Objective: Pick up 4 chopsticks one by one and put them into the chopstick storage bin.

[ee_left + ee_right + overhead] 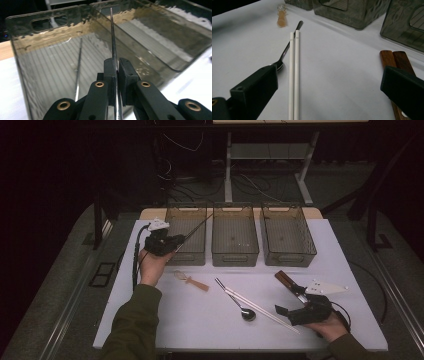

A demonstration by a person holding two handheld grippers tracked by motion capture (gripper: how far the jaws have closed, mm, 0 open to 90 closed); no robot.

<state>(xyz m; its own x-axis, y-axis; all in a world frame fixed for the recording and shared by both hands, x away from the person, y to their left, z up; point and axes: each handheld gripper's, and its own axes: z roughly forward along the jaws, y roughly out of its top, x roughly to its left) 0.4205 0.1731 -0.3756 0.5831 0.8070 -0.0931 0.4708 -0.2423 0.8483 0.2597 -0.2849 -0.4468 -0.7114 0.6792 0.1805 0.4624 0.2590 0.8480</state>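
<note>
up at the back, the left gripper [176, 241] reaches over the left bin [186, 234], fingers clenched on a thin metal chopstick [113, 47]; its own view reveals a second one [79, 67] inside. right gripper [295, 312] rests low on the desk [200, 315], fingers released beside white chopsticks [294, 75].

From my left hand-held gripper [116, 75] view, the thin metal rod [113, 40] disappears between the pads and runs off the bottom edge, so I can't see its lower end. In the right gripper view, the white chopsticks [294, 75] and the wooden pair [395, 58] are cut off at the bottom, the latter partly behind a jaw. The spoon [283, 56] bowl hides behind the lower-left jaw. Specks in the middle bin [235, 237] are too small to identify.
</note>
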